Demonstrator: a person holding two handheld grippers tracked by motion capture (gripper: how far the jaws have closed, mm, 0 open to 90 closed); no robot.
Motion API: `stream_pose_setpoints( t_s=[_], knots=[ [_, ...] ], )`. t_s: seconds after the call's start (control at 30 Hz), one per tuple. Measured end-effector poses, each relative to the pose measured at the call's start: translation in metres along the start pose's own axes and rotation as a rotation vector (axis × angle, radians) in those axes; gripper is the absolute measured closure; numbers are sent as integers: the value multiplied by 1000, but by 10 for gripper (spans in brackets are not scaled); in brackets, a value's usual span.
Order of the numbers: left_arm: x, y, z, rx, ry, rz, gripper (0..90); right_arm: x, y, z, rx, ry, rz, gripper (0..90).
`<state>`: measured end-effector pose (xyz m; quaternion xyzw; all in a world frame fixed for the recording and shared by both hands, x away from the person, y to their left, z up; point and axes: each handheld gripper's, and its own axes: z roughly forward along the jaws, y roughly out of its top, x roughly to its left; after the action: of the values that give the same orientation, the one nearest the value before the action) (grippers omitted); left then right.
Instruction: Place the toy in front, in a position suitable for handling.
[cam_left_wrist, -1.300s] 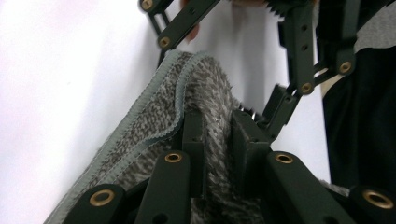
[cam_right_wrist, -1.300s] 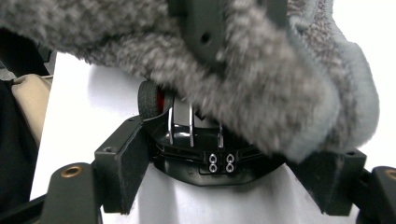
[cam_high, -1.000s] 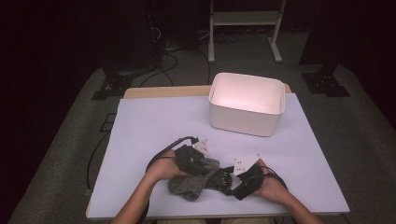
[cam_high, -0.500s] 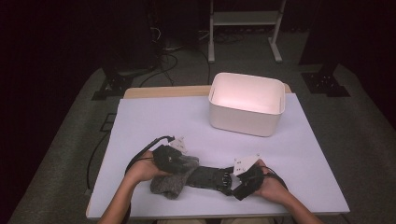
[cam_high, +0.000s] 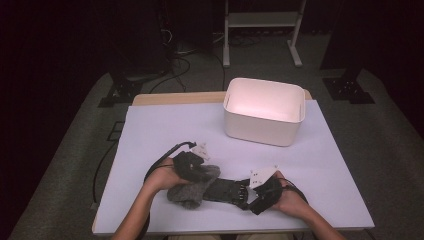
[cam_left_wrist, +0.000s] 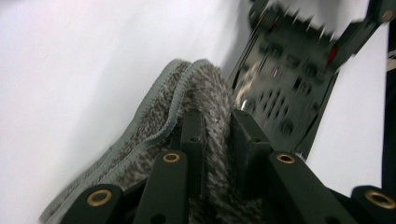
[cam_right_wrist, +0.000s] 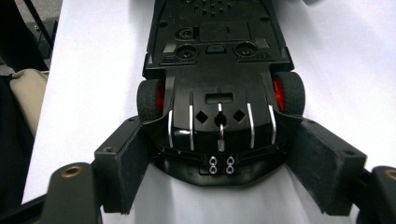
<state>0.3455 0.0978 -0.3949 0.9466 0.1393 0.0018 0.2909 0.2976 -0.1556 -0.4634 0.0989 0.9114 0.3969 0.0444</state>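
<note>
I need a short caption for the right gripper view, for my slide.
Right gripper jaws clamp the rear of an upside-down black toy car on the white table.

We look down and forward from above the person's side of the table (cam_high: 165, 125), taking in its whole top from well back. Riding the left gripper (cam_left_wrist: 215, 135), we sit very close, facing along its jaws at a grey cloth (cam_left_wrist: 159, 135) with the toy car (cam_left_wrist: 289, 79) just behind. From the right gripper (cam_right_wrist: 219, 177) we face that same car's underside (cam_right_wrist: 219, 60), also up close, and all three views share it.
</note>
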Motion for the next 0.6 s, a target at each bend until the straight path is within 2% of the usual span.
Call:
stream_pose_setpoints(
  t_s=[0.17,0.27,0.47,0.6],
  knots=[
    [-7,21,14,19,-20,56,762,0,0,0,0,0,2,232],
    [-9,26,18,35,-25,68,762,0,0,0,0,-1,0,232],
    [-8,14,11,21,-38,50,762,0,0,0,-3,0,-3,232],
    [-8,1,3,19,-21,43,762,0,-1,0,-6,0,-2,232]
  ],
)
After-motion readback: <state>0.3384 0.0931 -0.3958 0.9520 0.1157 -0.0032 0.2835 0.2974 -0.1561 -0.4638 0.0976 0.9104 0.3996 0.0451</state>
